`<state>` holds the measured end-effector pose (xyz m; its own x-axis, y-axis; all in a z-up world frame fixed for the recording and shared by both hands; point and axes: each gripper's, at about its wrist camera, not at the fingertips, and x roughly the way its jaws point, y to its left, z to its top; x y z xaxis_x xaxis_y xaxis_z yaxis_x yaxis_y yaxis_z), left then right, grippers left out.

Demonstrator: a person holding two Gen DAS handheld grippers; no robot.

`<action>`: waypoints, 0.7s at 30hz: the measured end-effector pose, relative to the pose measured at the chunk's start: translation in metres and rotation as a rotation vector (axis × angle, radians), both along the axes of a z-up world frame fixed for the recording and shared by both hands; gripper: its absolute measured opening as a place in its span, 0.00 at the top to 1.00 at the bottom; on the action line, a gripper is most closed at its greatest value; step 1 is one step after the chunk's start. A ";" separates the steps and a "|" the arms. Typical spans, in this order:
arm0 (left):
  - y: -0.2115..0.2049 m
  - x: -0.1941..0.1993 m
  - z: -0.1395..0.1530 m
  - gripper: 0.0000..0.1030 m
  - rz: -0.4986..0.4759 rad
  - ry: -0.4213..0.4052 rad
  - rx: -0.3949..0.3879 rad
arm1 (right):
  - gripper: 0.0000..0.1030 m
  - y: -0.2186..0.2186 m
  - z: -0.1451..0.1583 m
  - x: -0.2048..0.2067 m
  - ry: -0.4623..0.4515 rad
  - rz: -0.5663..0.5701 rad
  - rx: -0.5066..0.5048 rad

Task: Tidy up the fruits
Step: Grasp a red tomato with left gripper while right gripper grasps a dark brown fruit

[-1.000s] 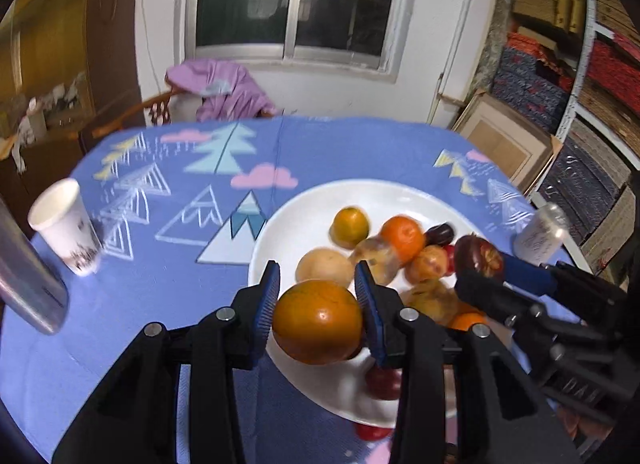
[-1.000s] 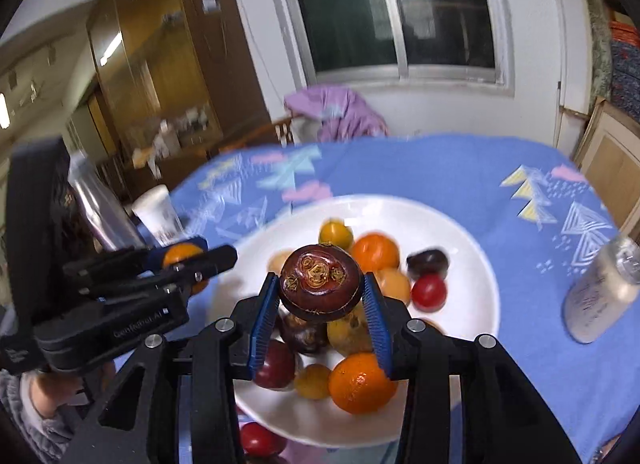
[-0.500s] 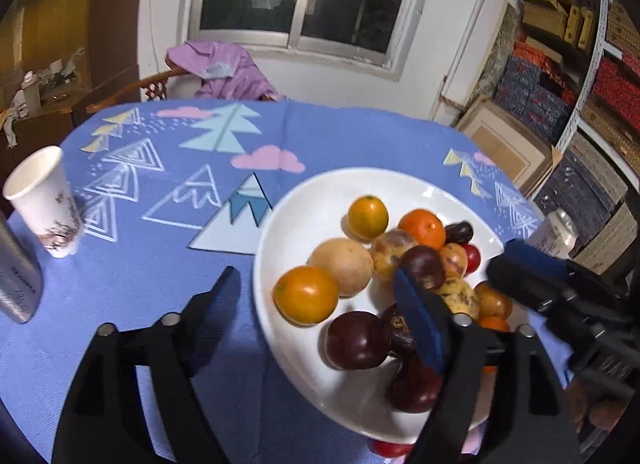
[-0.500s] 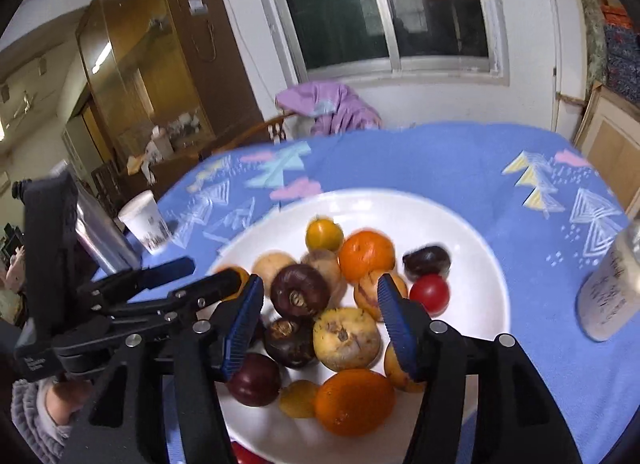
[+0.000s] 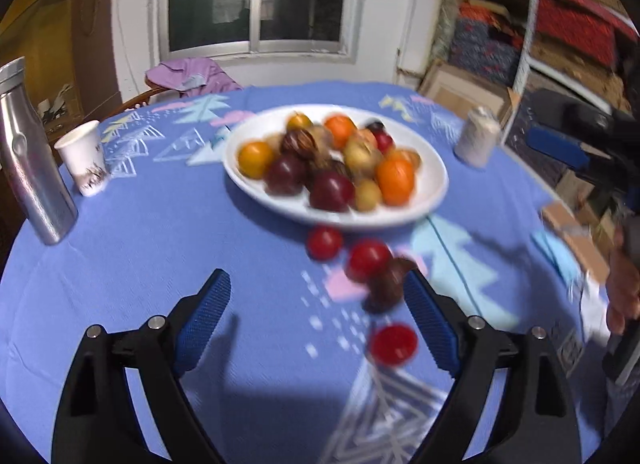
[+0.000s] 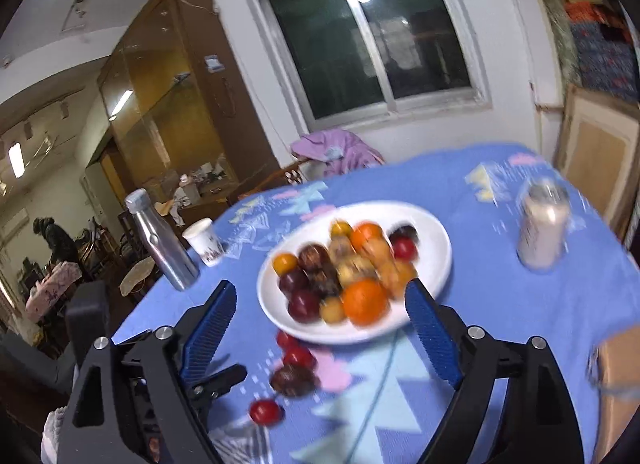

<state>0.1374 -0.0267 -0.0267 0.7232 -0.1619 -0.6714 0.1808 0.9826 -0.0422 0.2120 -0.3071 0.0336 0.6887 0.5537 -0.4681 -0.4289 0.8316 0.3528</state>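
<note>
With both hand-held grippers (image 5: 316, 324) (image 6: 318, 328) opening, empty, loose fruits (image 5: 368, 260) at six o'clock of the plate (image 5: 436, 167) are judged next to be gathered.

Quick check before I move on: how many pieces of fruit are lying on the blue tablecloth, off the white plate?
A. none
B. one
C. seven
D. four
D: three red fruits and one dark brown fruit lie on the tablecloth in front of the plate.
</note>
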 end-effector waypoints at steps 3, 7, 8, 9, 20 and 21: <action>-0.024 -0.008 -0.014 0.16 -0.037 0.004 0.090 | 0.15 -0.017 -0.021 0.002 0.096 -0.038 0.023; -0.037 -0.006 -0.023 0.16 -0.055 0.032 0.143 | 0.15 -0.018 -0.025 0.005 0.106 -0.030 0.032; -0.037 -0.004 -0.025 0.16 -0.055 0.045 0.145 | 0.15 -0.016 -0.025 0.003 0.100 -0.024 0.019; -0.036 -0.001 -0.027 0.16 -0.054 0.059 0.140 | 0.15 -0.012 -0.025 0.002 0.096 -0.015 0.005; -0.037 0.016 -0.036 0.43 -0.086 0.142 0.085 | 0.15 0.015 -0.038 -0.006 0.100 0.033 -0.103; -0.037 0.015 -0.036 0.51 -0.090 0.139 0.080 | 0.15 0.015 -0.038 -0.007 0.099 0.036 -0.105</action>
